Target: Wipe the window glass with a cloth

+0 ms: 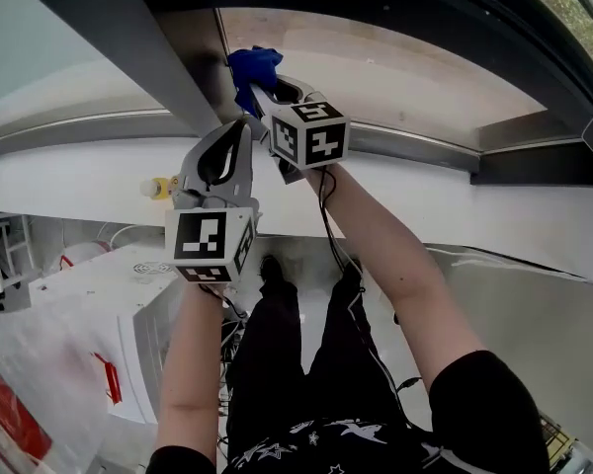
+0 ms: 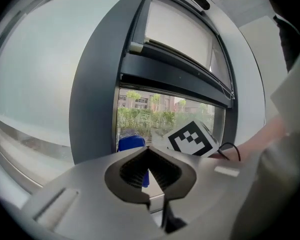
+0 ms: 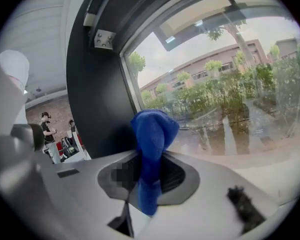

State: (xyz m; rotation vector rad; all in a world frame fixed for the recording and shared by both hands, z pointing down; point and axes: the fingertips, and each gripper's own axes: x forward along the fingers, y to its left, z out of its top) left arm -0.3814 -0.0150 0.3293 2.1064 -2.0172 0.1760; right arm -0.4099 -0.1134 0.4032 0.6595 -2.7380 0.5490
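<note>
- Blue bunched cloth (image 3: pixel 152 149) is pinched between the two fingers of the right gripper (image 3: pixel 150 173), jaws clamped on its middle. A rounded wad bulges above the fingertips and a tail hangs below them.
- Ahead of those fingertips, the wad is up at the clear window glass (image 3: pixel 230 99), low in the pane's corner. Whether it actually touches the glass can't be made out.
- Just left of the fingers runs the dark grey metal window post (image 3: pixel 97 99), with the cloth close beside it.
- On to the left gripper (image 2: pixel 149 170): fingertips pressed together, nothing between the ribbed pads.
- Beyond its closed tips the same cloth shows, slightly to their left, and the right gripper's black-and-white marker cube (image 2: pixel 191 140) is off to their right.
- In the head view, both grippers are held up side by side, the left one's tips just short of the right one's.
</note>
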